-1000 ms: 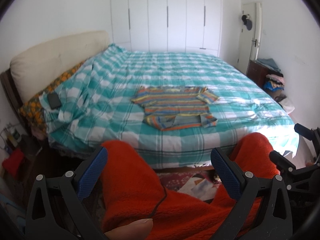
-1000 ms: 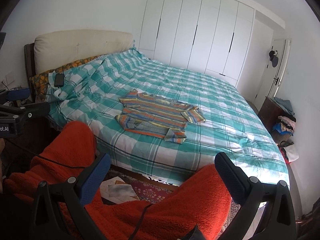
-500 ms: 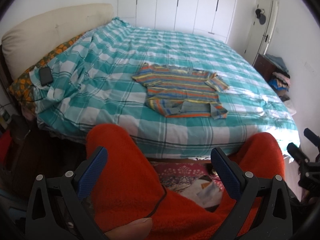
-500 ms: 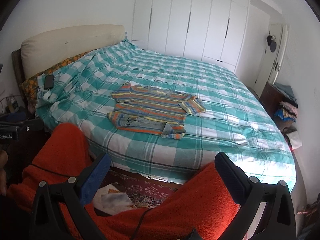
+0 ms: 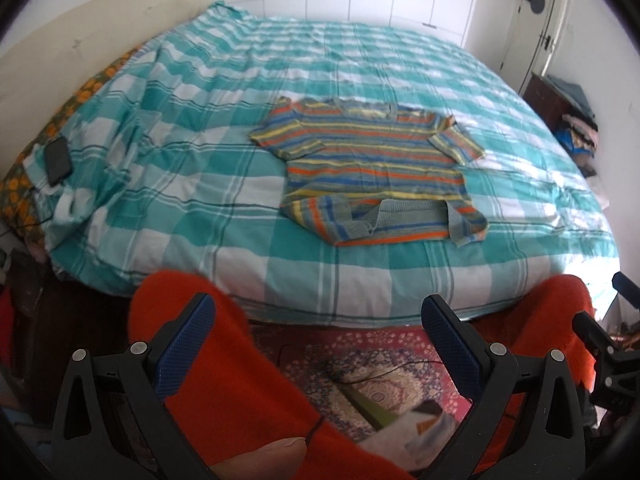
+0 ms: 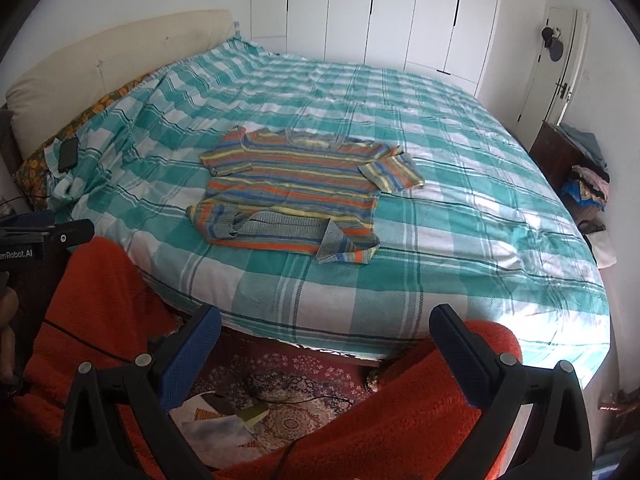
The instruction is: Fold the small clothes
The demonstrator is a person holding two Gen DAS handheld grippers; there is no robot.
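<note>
Shirt (image 5: 374, 168) lies flat amid bare bedspread (image 5: 200, 152).

The left gripper (image 5: 316, 320) has black plastic arms, silver screws and blue textured pads (image 5: 184, 344). The right gripper (image 6: 326, 332) matches it. The person wears fuzzy orange-red trousers (image 6: 420, 412).

I see a knitted striped shirt (image 5: 372, 168) on a woven checked cotton bedspread (image 5: 224, 168). My grippers' fingers (image 5: 185, 350) look matt black plastic with textured blue pads. Fuzzy orange fleece (image 6: 404, 420) covers the legs.
</note>
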